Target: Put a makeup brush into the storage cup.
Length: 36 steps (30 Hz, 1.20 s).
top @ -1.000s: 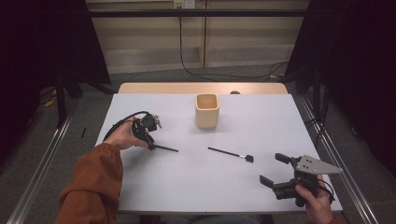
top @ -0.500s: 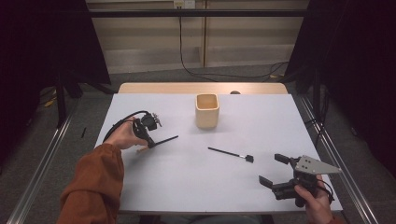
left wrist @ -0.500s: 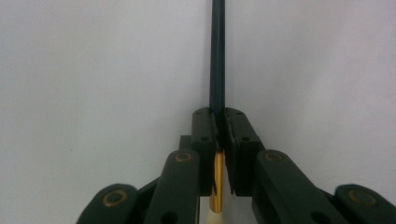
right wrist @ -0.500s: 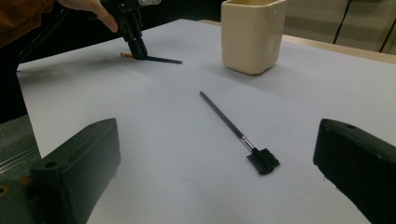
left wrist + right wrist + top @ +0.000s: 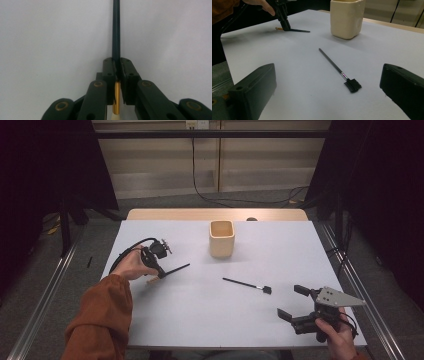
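1. Your left gripper [image 5: 159, 270] pinches the slim black brush with gold ferrule [image 5: 116, 37], left of the cream square cup [image 5: 222, 238]; its jaws have just closed on it.
2. Lift it level, then tip it toward that cup.
3. Your right gripper [image 5: 296, 306] rests spread near the black comb-headed wand [image 5: 338, 69].

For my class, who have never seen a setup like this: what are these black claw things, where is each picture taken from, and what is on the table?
A person sits at a white table and holds a hand-operated gripper in each hand. One camera looks down from above; one more rides on each gripper and looks along its fingers.

The left gripper has just closed on a thin black brush with a gold band and a pale tip; its camera shows the handle clamped between the fingers. The right gripper is open and holds nothing.

On the table lie a second small black brush with a flat comb-like head and a cream square cup, standing upright.
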{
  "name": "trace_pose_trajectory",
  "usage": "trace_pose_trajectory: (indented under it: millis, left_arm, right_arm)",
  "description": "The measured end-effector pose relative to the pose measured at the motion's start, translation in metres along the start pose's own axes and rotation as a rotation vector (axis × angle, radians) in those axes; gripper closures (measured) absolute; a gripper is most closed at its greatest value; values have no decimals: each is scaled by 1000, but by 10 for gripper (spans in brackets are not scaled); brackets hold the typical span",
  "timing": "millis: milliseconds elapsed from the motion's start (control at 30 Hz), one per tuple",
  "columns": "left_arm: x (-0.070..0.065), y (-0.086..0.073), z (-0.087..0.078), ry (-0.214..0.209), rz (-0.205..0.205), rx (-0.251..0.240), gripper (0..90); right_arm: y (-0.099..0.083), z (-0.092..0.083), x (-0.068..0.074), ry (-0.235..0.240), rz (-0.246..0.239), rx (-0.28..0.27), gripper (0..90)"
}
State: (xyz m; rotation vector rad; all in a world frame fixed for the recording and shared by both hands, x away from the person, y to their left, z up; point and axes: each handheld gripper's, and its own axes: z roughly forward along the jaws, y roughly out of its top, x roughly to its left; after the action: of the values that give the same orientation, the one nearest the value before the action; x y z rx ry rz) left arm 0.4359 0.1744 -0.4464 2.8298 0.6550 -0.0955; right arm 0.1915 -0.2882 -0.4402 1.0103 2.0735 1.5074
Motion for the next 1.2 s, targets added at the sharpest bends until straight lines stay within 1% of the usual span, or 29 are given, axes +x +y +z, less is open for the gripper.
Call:
trace_pose_trajectory:
  millis: [67, 100, 133, 167, 200, 300, 333, 367, 433, 467, 567, 600, 633, 667, 767, 800, 833, 900, 933, 967, 1000, 1033, 1067, 1100, 1133, 1167, 1200]
  left_arm:
    - [2, -2, -3, 1, -25, -13, 835]
    - [2, -2, -3, 1, -25, -13, 835]
    - [4, -3, -6, -5, -39, -20, 835]
    - [4, -3, -6, -5, -39, -20, 835]
    - [5, -5, -11, -17, -60, -54, 835]
    - [5, -7, -15, -22, -67, -76, 835]
    - [4, -7, -17, -24, -73, -91, 835]
    - [4, -8, -18, -34, -78, -106, 835]
    - [4, -8, -21, -31, -86, -130, 835]
    - [3, -8, -22, -36, -91, -151, 835]
    - [3, -9, -24, -38, -88, -161, 835]
    - [1, -9, -25, -41, -96, -175, 835]
    - [1, -10, -27, -33, -87, -181, 835]
    - [0, -10, -29, -31, -98, -197, 835]
    - [-2, -13, -36, -28, -86, -214, 835]
    - [-3, -16, -39, -38, -111, -262, 835]
    - [-3, -16, -39, -38, -111, -262, 835]
    - [-4, -19, -42, -47, -97, -278, 835]
    - [-5, -20, -43, -49, -111, -310, 835]
    - [-5, -22, -43, -66, -116, -341, 835]
    - [-4, -24, -45, -57, -103, -352, 835]
    - [-4, -24, -45, -57, -103, -352, 835]
    - [-4, -25, -45, -57, -112, -368, 835]
    - [-4, -26, -46, -53, -108, -378, 835]
    - [-5, -27, -46, -58, -126, -406, 835]
    - [-5, -29, -49, -53, -126, -437, 835]
    - [-5, -30, -50, -54, -128, -453, 835]
  right_arm:
    - [0, 1, 0, 0, -1, 2, 0]
    - [0, 1, 0, 0, -1, 2, 0]
    - [0, 1, 0, 1, 0, 4, 0]
    - [0, 1, 0, 1, 0, 4, 0]
    - [0, 1, 0, 2, 1, 5, 0]
    - [0, 1, 0, 2, -2, 3, 0]
    - [0, 0, -1, 1, -3, 3, 0]
    - [0, 0, -1, 1, 0, 2, 0]
    - [0, 0, -1, 0, 0, 1, 0]
    - [0, 0, -1, 2, -3, 1, 0]
    - [0, 0, -1, 0, -2, 2, 0]
    - [0, 0, -1, 0, -1, 2, 0]
    - [0, 0, -1, -1, -1, 1, 0]
    - [0, 0, -1, -1, -1, 1, 0]
    - [0, 1, -1, -1, 1, 2, 0]
    - [1, 1, -1, 0, 0, 1, 0]
    - [1, 1, -1, 0, 0, 1, 0]
    - [1, 1, 0, 1, 1, 3, 0]
    - [1, 1, -1, 1, 1, 3, 0]
    - [1, 1, -1, 1, 1, 1, 0]
    - [1, 1, -1, 1, 2, 1, 0]
    - [1, 1, -1, 0, 3, 0, 0]
    - [1, 1, -1, 0, 3, 0, 0]
    - [1, 1, -1, 0, 3, 0, 0]
    - [1, 1, -1, 0, 3, 1, 0]
    - [1, 1, -1, 1, 3, 0, 0]
    - [1, 1, -1, 0, 2, -1, 0]
